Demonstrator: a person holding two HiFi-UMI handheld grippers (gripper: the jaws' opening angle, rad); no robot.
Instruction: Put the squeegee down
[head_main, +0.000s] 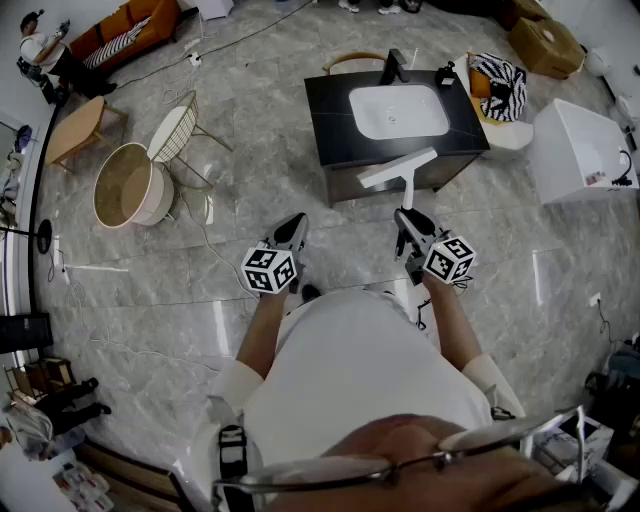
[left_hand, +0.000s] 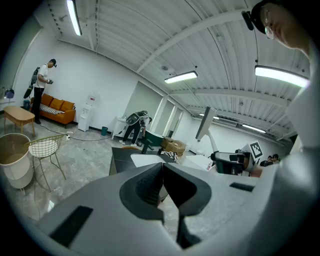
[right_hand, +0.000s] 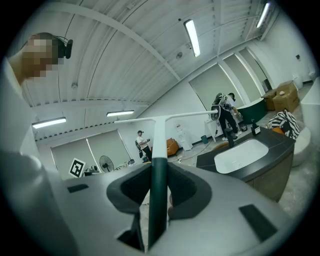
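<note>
There are two grippers and one squeegee (head_main: 402, 172); ahead of them stands one dark counter (head_main: 335, 120) with a single white basin (head_main: 398, 110), one tap (head_main: 393, 65) and one small bottle (head_main: 445, 73) behind it. Off to the left on the marble floor (head_main: 250, 215) are one wire chair (head_main: 178, 125), one round tub (head_main: 130, 185) and one low wooden table (head_main: 75, 130).

Both forearms reach forward from the body, roughly side by side; each gripper tips slightly downward toward the counter, marker cube uppermost. The right gripper (head_main: 410, 225) is clamped on the squeegee's dark handle, which runs straight up between its jaws in the right gripper view (right_hand: 159, 190); the squeegee (right_hand: 160, 135) is held in the air in front of the counter's near edge, its pale stem upright and its blade across the top. The left gripper (head_main: 293, 232) sits apart to the left; its jaws (left_hand: 163, 180) are pressed together with nothing between them.
</note>
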